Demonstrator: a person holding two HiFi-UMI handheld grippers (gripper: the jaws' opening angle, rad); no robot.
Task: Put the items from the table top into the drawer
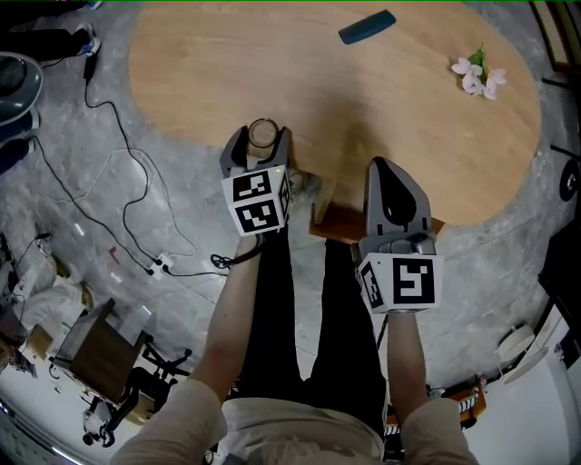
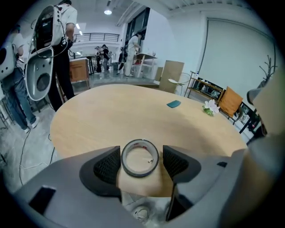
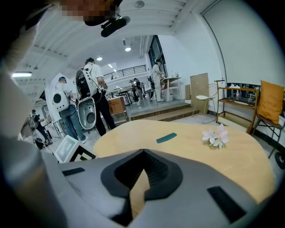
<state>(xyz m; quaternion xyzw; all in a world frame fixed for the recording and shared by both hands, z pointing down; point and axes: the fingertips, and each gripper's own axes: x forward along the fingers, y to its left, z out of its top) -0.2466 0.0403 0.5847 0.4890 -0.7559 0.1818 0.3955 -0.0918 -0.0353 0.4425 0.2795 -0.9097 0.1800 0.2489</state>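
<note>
A grey roll of tape [image 1: 263, 133] [image 2: 140, 157] lies flat at the near edge of the oval wooden table [image 1: 200, 82]. My left gripper [image 1: 261, 137] [image 2: 141, 161] is open and straddles the roll, one pad on each side, with a gap showing at the right pad. My right gripper [image 1: 386, 173] [image 3: 143, 153] is shut and empty, hanging over the table's near edge above a brown drawer front [image 1: 338, 222]. Farther back lie a flat teal item [image 1: 367, 26] [image 2: 173, 103] [image 3: 166, 138] and a pale pink flower sprig [image 1: 478, 74] [image 2: 209, 107] [image 3: 216, 136].
Black cables and a power strip [image 1: 159, 265] run over the grey floor to the left. A wooden crate [image 1: 95, 350] stands at lower left. Several people and a white machine shell [image 2: 42, 67] stand beyond the table's far side.
</note>
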